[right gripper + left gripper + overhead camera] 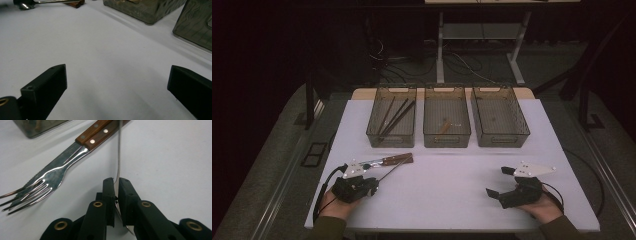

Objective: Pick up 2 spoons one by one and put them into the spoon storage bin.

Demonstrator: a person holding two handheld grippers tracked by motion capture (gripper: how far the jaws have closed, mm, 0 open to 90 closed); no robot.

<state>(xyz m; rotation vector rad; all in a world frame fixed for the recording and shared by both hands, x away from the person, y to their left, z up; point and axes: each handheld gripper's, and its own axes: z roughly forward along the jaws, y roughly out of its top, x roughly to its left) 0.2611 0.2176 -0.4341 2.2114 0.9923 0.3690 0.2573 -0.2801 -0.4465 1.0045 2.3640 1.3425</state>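
My left gripper (373,183) (116,181) is shut on the thin metal stem of a spoon (119,157), held edge-on just above the white table (447,200). The stem (390,173) runs from the jaws toward the wooden handles further back. Left of it lie a wood-handled fork (50,180) and a serrated knife (382,161), side by side. My right gripper (498,181) (117,72) rests at the table's front right, jaws wide open with bare table between them.
Three dark see-through bins stand in a row at the back: the left bin (372,134) holds long dark sticks, the middle bin (447,145) a small wooden piece, the right bin (502,144) looks bare. Table legs and cables lie beyond.
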